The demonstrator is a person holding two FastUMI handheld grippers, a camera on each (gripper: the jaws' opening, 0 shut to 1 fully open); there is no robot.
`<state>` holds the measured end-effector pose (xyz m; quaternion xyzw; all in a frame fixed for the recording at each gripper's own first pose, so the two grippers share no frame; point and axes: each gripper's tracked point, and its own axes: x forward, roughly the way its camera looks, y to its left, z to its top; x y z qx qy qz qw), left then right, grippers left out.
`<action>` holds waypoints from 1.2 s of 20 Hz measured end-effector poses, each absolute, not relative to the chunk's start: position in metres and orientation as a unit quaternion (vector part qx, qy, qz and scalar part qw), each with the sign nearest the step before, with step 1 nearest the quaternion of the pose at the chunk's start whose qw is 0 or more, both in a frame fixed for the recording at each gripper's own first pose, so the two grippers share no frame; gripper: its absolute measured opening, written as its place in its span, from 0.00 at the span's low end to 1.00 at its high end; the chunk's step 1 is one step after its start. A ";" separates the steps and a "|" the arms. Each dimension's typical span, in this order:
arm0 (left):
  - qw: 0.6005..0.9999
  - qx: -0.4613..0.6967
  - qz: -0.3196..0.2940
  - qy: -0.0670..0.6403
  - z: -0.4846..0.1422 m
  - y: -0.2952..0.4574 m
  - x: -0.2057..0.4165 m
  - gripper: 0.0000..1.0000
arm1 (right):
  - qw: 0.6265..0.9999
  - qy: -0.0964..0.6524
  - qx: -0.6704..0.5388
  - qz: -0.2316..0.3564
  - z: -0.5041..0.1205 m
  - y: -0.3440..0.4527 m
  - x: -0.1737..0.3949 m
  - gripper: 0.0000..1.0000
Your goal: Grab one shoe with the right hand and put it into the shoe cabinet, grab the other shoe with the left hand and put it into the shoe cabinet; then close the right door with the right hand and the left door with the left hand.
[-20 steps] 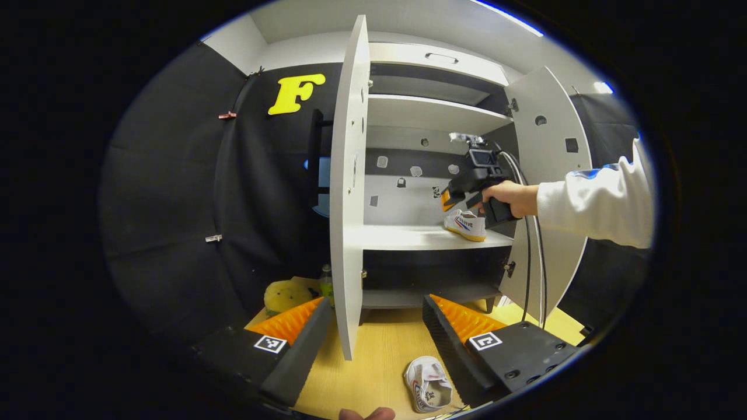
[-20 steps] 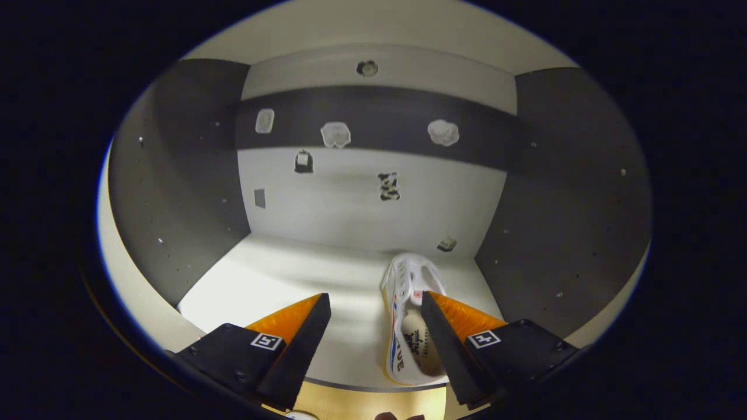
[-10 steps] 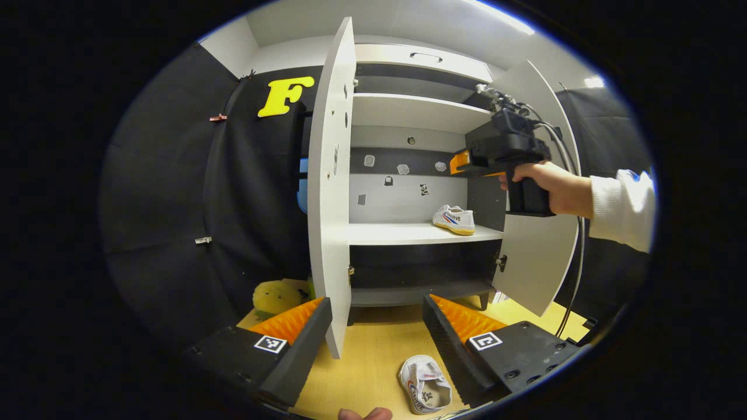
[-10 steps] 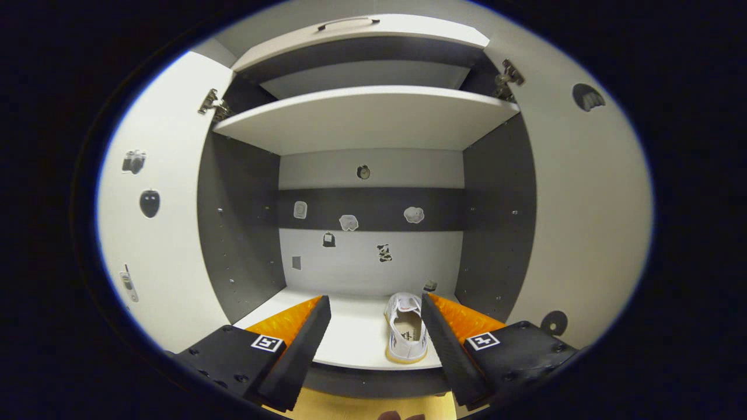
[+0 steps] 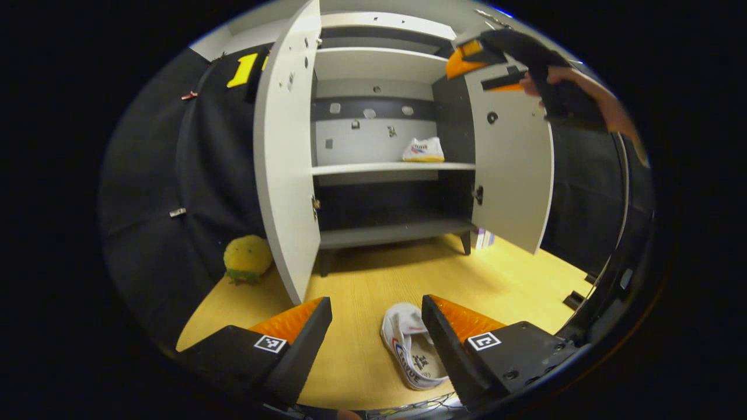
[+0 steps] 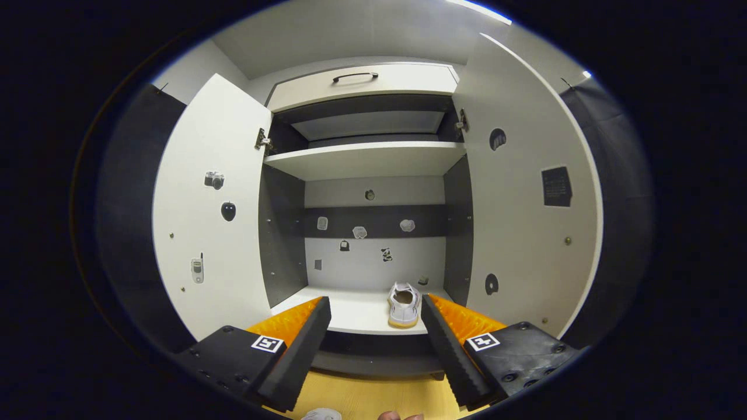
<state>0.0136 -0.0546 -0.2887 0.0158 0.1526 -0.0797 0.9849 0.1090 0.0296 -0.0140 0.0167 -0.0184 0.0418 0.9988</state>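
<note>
Shoe number two (image 5: 411, 353) lies on the wooden floor (image 5: 362, 280) in front of the shoe cabinet (image 5: 379, 169), on its side with the opening up, just inside the right finger of the left claw (image 5: 376, 335). That claw is wide open and holds nothing. The first shoe (image 6: 404, 303) already sits on the cabinet's middle shelf (image 6: 356, 312), toward the right wall of the cabinet. The right claw (image 6: 376, 335) hangs in front of the cabinet, also spread wide and empty; from the left gripper view it shows high by the right door (image 5: 513, 169).

The step in hand looks to be the left-hand pickup. To do it well, shift the left claw sideways until the shoe sits midway between the fingers, then lower it so both fingers straddle the sides near the collar rather than the soft toe. Close firmly enough that the canvas does not fold and slip. Lift clear of the floor before swinging toward the cabinet, and pass inside the edge of the left door (image 5: 286, 151), which stands open. Aim for the bare shelf space left of the first shoe.
</note>
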 end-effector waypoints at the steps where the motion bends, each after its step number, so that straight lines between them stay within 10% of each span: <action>1: 0.981 0.016 -0.084 0.172 -0.308 -0.060 0.014 0.96 | 0.999 -0.016 0.019 0.039 -0.011 0.029 0.098 0.98; 6: 0.964 0.045 -0.090 0.246 -0.403 -0.076 0.037 0.88 | 0.999 0.003 0.015 0.028 -0.012 0.007 0.057 0.98; 18: 0.963 0.061 -0.047 0.256 -0.445 -0.078 0.110 0.09 | 0.999 0.018 -0.024 -0.035 -0.006 -0.066 0.011 0.98; 24: 0.961 0.024 -0.023 0.273 -0.404 -0.068 0.104 0.05 | 0.999 0.017 -0.008 -0.033 -0.005 -0.079 0.003 0.98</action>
